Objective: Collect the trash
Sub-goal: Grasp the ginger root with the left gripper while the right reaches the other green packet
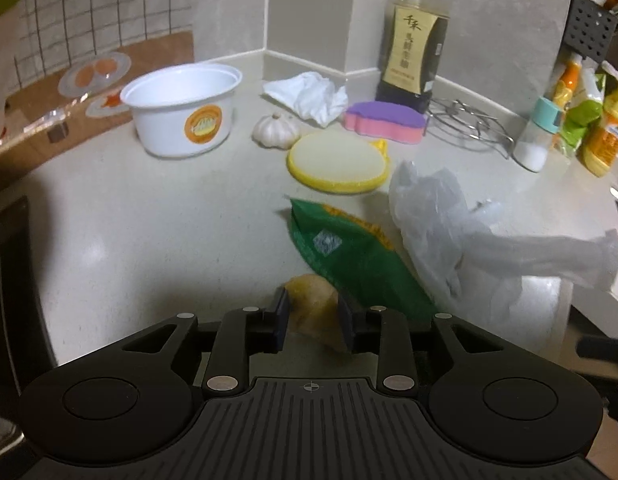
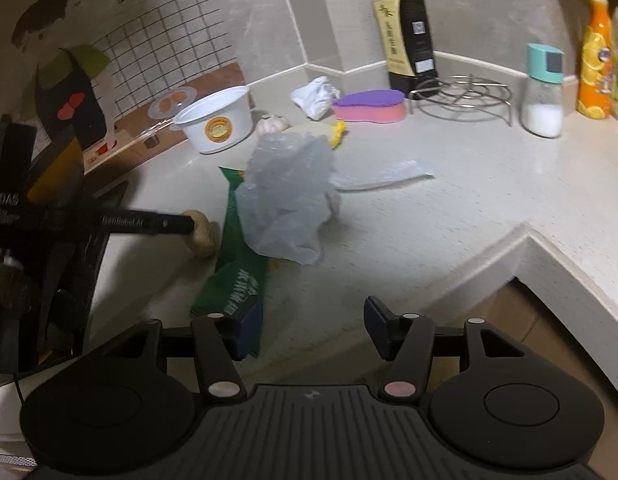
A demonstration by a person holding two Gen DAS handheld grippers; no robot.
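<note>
Left wrist view: my left gripper (image 1: 313, 320) sits low over the pale surface (image 1: 149, 240), jaws partly apart, with a yellowish-tan scrap (image 1: 311, 300) lying between the pads. I can't see either pad pressing it; I read it as loose, not gripped. The green wrapper (image 1: 349, 252) lies just beside it at 1 o'clock, its near end passing behind the right pad. The crumpled clear plastic bag (image 1: 433, 216) rests against the wrapper's far edge at 2 o'clock. My guess: the three pieces sit bunched near the front edge so they can be taken together. Farther off, a white tub (image 1: 181, 116) at 11 o'clock and a crumpled tissue (image 1: 309, 96) at 12, both probably trash too. The garlic bulb (image 1: 275, 130), sponges and soy bottle (image 1: 415, 40) I'd leave.

Right wrist view: my right gripper (image 2: 309, 332) stands about half open, nothing pinched. The wrapper's near end (image 2: 233, 288) lies against the left pad; the right pad hangs over bare surface. The bag (image 2: 287, 200) is heaped on the wrapper at 12 o'clock. At 10 o'clock the left gripper's finger reaches in from the side, tip at the scrap (image 2: 201, 232)
</note>
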